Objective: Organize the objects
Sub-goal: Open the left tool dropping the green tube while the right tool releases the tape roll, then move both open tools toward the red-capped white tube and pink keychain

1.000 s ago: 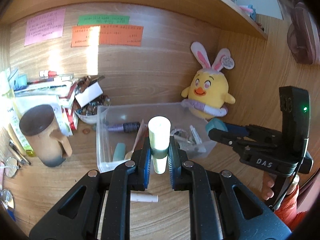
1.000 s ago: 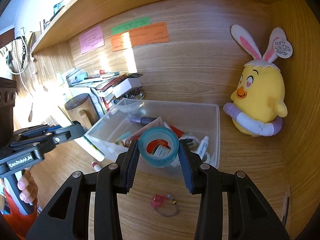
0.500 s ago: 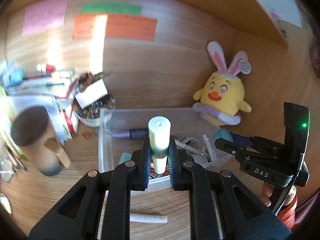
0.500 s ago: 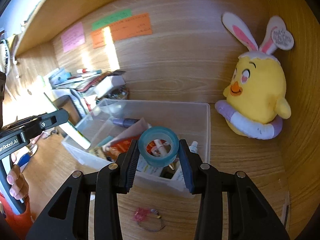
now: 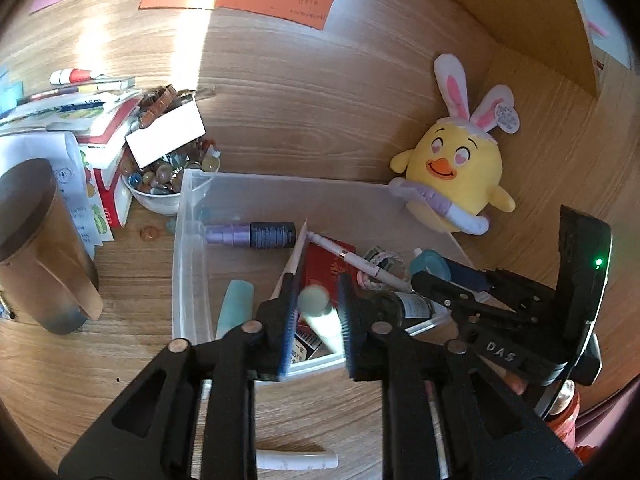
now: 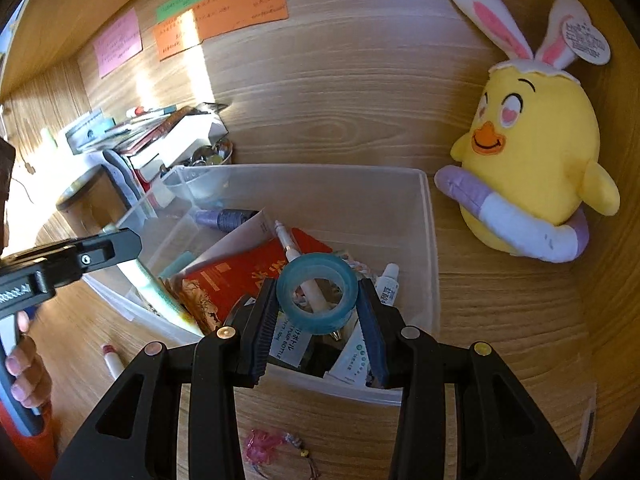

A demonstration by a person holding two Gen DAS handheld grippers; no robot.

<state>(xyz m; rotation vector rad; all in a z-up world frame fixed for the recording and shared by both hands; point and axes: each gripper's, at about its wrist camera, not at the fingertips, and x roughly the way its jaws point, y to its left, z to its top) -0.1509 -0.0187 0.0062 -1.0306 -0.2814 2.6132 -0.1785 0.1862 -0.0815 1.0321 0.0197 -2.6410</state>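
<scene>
**Item 1. Pale stick tube** (image 5: 320, 316). Blurred, tilted, between the pads of the left gripper (image 5: 318, 324), over the near edge of the clear plastic bin (image 5: 180, 264). The left jaws have just been opening. A thin gap shows beside the tube, so it appears released or nearly so; whether a pad touches it cannot be told through the blur.

**Item 2. Teal tape roll** (image 6: 317, 293). Clamped across its width by the right gripper (image 6: 318, 316), jaws part-open to the roll's breadth. It hangs above the bin's near right portion, not resting on the contents.

**Item 3. Bin contents.** Red booklet (image 6: 256, 276) at centre, white pen (image 6: 298, 268) lying across it, purple-and-dark tube (image 5: 252, 235) toward the bin's far left, small white tube (image 6: 387, 285) at the right wall, labelled packets along the near wall.

**Item 4. Outside the bin.**
- Near side: white stick (image 5: 296, 460) and pink charm (image 6: 264, 446) on the desk.
- Left: brown mug (image 5: 36, 248) and bowl of beads (image 5: 160, 184).
- Right: yellow plush chick (image 6: 536, 160).

**Risks, as judged.**
- The stick tube sits close over the near wall; if it strikes the rim as it falls, it may bounce out onto the desk.
- The tape roll, let go on edge, may roll across the sloping booklet or knock the pen.
- Both grippers crowd the same near corner and could collide.
</scene>
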